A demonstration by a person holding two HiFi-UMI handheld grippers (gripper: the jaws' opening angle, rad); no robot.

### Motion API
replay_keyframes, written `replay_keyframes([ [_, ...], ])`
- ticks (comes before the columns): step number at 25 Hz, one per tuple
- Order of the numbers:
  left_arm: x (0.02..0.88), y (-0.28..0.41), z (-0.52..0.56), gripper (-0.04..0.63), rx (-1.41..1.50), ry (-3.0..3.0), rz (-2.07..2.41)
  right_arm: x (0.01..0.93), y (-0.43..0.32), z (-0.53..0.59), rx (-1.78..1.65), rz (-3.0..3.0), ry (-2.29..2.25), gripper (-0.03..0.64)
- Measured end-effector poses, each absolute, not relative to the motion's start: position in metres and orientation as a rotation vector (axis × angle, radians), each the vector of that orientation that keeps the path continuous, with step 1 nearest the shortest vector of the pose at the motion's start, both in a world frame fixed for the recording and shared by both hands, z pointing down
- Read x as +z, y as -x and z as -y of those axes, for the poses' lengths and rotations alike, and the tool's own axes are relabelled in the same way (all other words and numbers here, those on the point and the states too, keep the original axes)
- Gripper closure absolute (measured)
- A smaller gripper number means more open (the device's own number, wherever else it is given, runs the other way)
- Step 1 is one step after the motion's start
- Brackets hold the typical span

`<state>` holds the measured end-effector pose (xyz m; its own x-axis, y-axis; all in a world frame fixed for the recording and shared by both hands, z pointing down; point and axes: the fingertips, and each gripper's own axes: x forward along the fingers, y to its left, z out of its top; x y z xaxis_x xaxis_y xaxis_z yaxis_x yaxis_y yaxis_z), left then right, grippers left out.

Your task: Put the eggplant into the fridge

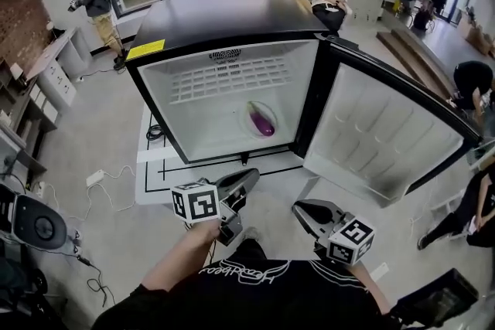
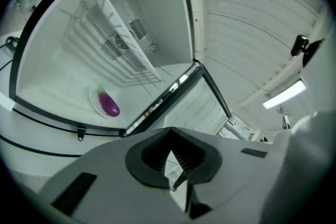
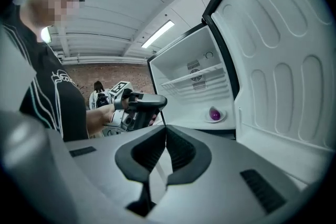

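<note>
The purple eggplant (image 1: 261, 120) (image 2: 109, 104) (image 3: 214, 113) lies on a small white plate (image 2: 97, 98) on the floor of the open fridge (image 1: 232, 19), toward the right side. The fridge door (image 1: 387, 135) stands swung open to the right. My left gripper (image 1: 249, 177) (image 2: 170, 137) is outside the fridge in front of its lower edge, shut, with nothing between its jaws; the right gripper view also shows it (image 3: 156, 103). My right gripper (image 1: 298, 209) (image 3: 165, 131) hangs near the door's lower corner, jaws together and empty.
A wire shelf (image 1: 224, 77) spans the upper part of the fridge. Cables and a white power strip (image 1: 95, 178) lie on the floor to the left. Several people sit or stand behind the fridge. A person crouches at the far right (image 1: 472, 205).
</note>
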<state>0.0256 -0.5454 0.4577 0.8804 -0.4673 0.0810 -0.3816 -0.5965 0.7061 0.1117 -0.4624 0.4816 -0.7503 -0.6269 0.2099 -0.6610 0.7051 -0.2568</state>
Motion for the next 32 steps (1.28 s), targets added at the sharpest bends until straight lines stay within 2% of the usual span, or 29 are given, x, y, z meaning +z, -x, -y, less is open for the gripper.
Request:
replay_keyframes([
  [5, 0.445, -0.043, 0.461, 0.588, -0.039, -2.57, 0.531, 0.478, -0.113, 0.422, 0.481, 2.84, -1.024, 0.611],
  [11, 0.437, -0.038, 0.389, 0.588, -0.048, -2.712, 0.524, 0.476, -0.111, 0.379, 0.472, 2.89, -0.967, 0.611],
  [23, 0.438, -0.011, 0.337, 0.588, -0.028, -2.61, 0.529, 0.453, -0.078, 0.339, 0.446, 2.932, -0.903, 0.611],
  [32, 0.429, 0.04, 0.288, 0.588, 0.048, -2.654, 0.483, 0.437, -0.009, 0.293, 0.46, 2.93, -0.938, 0.611],
])
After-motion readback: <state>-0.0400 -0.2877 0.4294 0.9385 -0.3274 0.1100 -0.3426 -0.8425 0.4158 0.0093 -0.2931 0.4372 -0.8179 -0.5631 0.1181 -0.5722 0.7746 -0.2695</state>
